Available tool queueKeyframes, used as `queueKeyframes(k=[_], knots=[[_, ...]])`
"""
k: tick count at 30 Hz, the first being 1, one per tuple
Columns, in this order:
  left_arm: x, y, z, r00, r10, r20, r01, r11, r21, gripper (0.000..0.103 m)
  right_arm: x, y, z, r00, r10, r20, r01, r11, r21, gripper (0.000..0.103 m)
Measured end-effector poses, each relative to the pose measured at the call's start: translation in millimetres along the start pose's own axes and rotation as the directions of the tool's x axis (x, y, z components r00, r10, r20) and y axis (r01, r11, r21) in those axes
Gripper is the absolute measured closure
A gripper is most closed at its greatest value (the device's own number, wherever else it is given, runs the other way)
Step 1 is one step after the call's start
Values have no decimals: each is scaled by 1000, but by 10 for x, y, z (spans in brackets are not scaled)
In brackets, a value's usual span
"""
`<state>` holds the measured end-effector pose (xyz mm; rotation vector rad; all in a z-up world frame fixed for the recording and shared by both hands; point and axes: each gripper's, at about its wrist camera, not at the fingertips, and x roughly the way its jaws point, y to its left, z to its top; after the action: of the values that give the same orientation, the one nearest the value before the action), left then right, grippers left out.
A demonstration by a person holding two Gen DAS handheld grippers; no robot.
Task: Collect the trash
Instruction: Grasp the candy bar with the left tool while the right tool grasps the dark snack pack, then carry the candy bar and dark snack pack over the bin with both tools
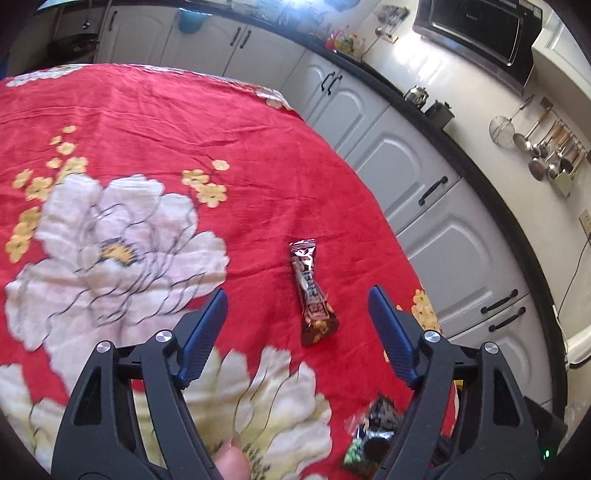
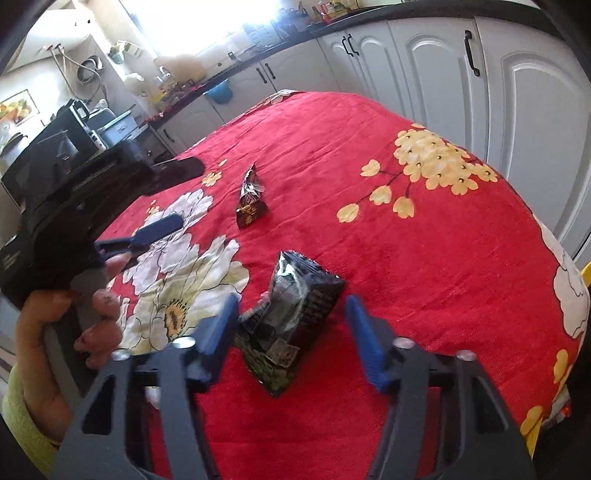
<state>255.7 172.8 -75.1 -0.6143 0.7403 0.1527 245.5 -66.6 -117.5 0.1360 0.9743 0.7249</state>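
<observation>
A brown candy wrapper (image 1: pixel 312 295) lies flat on the red floral tablecloth (image 1: pixel 258 147). My left gripper (image 1: pixel 298 293) is open, its blue fingers standing on either side of the wrapper with wide gaps. A crumpled black snack bag (image 2: pixel 295 321) lies between the fingers of my right gripper (image 2: pixel 292 300), which is open; the left pad is close to the bag's crumpled edge and the right pad stands apart. The right wrist view also shows the brown wrapper (image 2: pixel 251 199) farther back, and a hand (image 2: pixel 92 332) holding the left gripper, one blue finger (image 2: pixel 159 229) showing. The black bag (image 1: pixel 373 435) appears low in the left wrist view.
White kitchen cabinets (image 1: pixel 424 177) with black handles run close along the table's right edge, under a dark countertop (image 1: pixel 406 96). A microwave (image 1: pixel 476 33) and hanging utensils (image 1: pixel 546 151) are on the wall. The cloth (image 2: pixel 406 258) drops off at the table's edges.
</observation>
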Motion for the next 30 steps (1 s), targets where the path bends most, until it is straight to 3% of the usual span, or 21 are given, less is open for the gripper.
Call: queueKeyframes(k=[7, 11, 12, 30], knots=[[399, -145, -14, 998, 25, -64, -23, 999, 26, 54, -126, -89, -124, 1000, 27, 17, -26, 1000, -13, 69], [482, -146, -35, 996, 70, -61, -67, 997, 44, 85, -237, -111, -248, 999, 39, 21, -38, 999, -16, 70], [482, -151, -56, 995, 73, -62, -70, 996, 54, 87, -278, -112, -284, 999, 40, 24, -40, 999, -18, 71], [39, -456, -631, 997, 4, -82, 14, 974, 224, 94, -957, -367, -345, 988, 18, 156, -22, 999, 23, 79]])
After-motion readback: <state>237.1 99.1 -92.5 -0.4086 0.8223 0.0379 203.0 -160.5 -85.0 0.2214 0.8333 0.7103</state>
